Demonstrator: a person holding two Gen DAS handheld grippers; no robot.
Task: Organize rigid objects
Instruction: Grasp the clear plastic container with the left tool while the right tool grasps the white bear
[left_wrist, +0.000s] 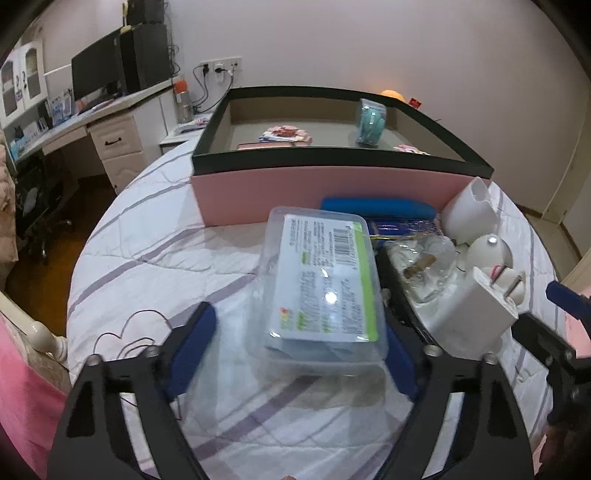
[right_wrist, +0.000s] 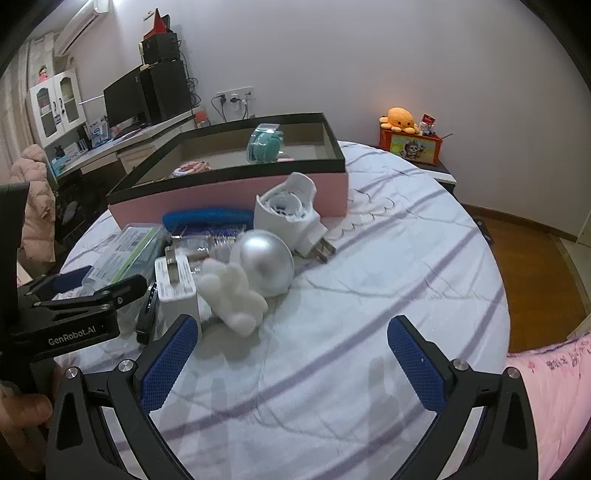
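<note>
A clear plastic box with a green-edged label (left_wrist: 325, 284) lies on the striped bed cover, its near end between the fingers of my left gripper (left_wrist: 295, 354), which is open around it. The box also shows in the right wrist view (right_wrist: 125, 251). Behind stands a pink box with a black rim (left_wrist: 332, 192) holding a teal item (left_wrist: 371, 122). My right gripper (right_wrist: 288, 365) is open and empty, just in front of a white fluffy toy (right_wrist: 232, 295), a silver dome (right_wrist: 264, 258) and a white plug adapter (right_wrist: 175, 288).
A blue case (left_wrist: 373, 206), a white night-light plug (right_wrist: 291, 210) and a glass item (left_wrist: 428, 266) lie beside the pink box. A desk with a monitor (left_wrist: 99, 74) stands far left. An orange plush on a red box (right_wrist: 406, 136) sits far right.
</note>
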